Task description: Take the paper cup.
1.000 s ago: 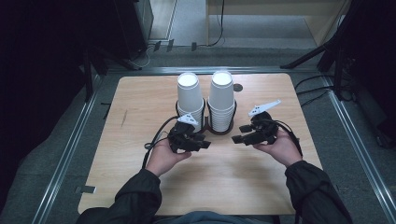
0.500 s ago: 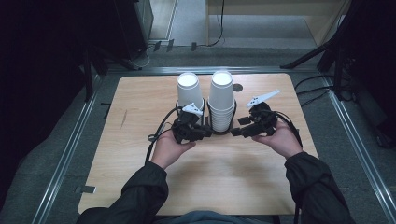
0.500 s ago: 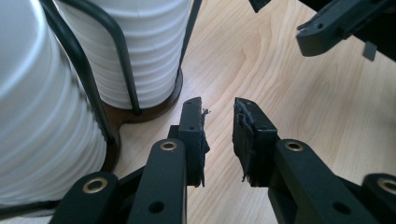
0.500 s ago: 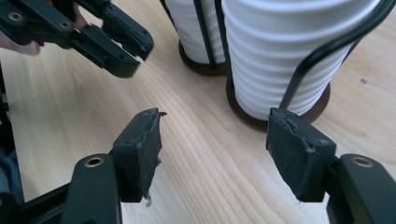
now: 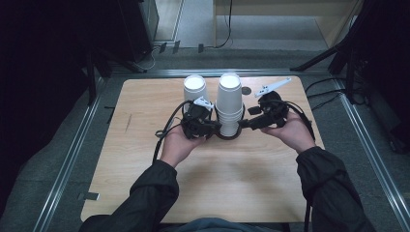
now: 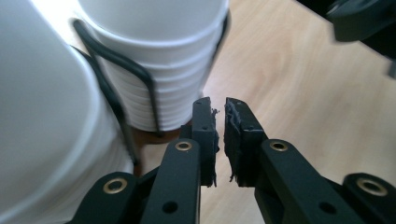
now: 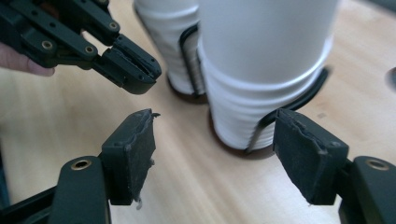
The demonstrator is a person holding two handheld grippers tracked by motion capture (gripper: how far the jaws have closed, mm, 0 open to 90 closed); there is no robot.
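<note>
- A person is bringing the left gripper and the right gripper to either side of the taller cup stack, which is standing in a black wire holder near the table's far edge.
- The left jaws have just been closing to nearly together, nothing between them; the right jaws have just been opening, standing apart, empty.
- Lifting one cup is likely calling for a grip high on the stack, clear of the wire.
- The holder's base is sitting largely hidden behind the cups.
</note>
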